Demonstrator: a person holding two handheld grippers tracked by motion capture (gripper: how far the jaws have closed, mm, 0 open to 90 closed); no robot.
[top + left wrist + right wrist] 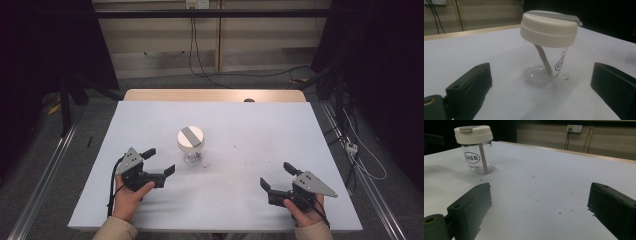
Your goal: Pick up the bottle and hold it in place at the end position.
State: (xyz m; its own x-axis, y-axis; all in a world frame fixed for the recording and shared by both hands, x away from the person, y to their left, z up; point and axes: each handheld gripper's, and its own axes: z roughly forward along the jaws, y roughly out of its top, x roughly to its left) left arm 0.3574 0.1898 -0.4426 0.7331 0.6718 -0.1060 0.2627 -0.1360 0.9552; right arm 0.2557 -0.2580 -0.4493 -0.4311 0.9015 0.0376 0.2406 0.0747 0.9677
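Landmark: clear plastic cup with a cream screw-on lid [191,144], standing upright near the middle of the white table [250,135].
Lid: a grey flip strip runs across its top (it reads as a diagonal band from the high view).
Inside the cup: a pale beige straw [544,60] leans from the lid down to the base.
Markings: dark printed lettering on the cup wall, part of it reading "CHER" in the right gripper view.
Left gripper [160,161]: just beside the cup, on its near-left side, jaws spread wide and holding nothing; the cup stands ahead of the jaws, not between them.
Right gripper [276,176]: well apart from the cup, to its near-right, jaws likewise spread wide and empty.
Hands: each grips its tool from behind, beige sleeves at the table's near edge.
Table surface: small dark specks close to the cup's base.
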